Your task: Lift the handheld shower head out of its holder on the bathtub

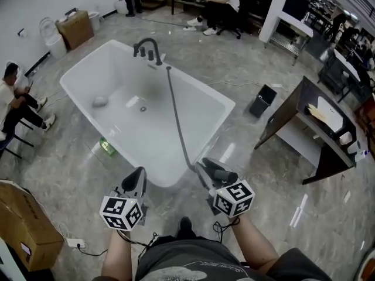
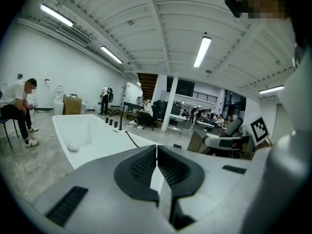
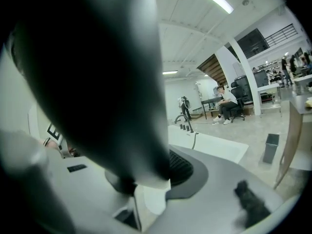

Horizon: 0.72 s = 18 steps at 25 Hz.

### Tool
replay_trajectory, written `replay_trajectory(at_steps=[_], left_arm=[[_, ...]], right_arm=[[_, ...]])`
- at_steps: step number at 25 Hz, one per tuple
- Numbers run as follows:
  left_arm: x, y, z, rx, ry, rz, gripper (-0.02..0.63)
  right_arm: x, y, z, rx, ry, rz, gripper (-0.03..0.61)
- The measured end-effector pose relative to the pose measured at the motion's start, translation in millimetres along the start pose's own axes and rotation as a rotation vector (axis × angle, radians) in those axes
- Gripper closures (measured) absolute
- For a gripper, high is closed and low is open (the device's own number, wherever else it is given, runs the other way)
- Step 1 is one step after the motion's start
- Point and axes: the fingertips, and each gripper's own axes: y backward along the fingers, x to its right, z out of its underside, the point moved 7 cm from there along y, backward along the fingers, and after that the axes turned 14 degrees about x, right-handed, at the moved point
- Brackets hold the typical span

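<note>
The white bathtub (image 1: 205,92) stands ahead of me, its dark faucet (image 1: 147,47) on the far rim. A grey hose (image 1: 177,116) runs from the faucet across the tub to my right gripper (image 1: 206,172). That gripper is shut on the black shower head (image 1: 224,175), held past the tub's near corner. In the right gripper view the shower head (image 3: 97,82) is a big dark shape that hides most of the frame, clamped in the right gripper (image 3: 146,182). My left gripper (image 1: 139,175) hovers at the tub's near end, shut and empty; its pads (image 2: 146,167) meet in the left gripper view.
A grey lump (image 1: 100,101) lies inside the tub. A green bottle (image 1: 107,147) stands on the floor by the tub's left side. A seated person (image 1: 14,101) is at left, a cardboard box (image 1: 23,227) at lower left, a black bin (image 1: 262,101) and a desk (image 1: 310,127) at right.
</note>
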Motion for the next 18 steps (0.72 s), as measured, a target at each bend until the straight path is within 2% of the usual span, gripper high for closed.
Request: replay_trajectory(at_steps=[8, 18], left_arm=[[1.2, 53.1, 9.4, -0.016, 0.015, 0.054, 0.597], [-2.5, 128.0, 18.6, -0.023, 0.04, 0.093, 0.598]], right_arm=[[-59.5, 26.3, 24.0, -0.021, -0.035, -0.002, 0.468], [-120.4, 49.5, 39.8, -0.034, 0.036, 0.032, 0.468]])
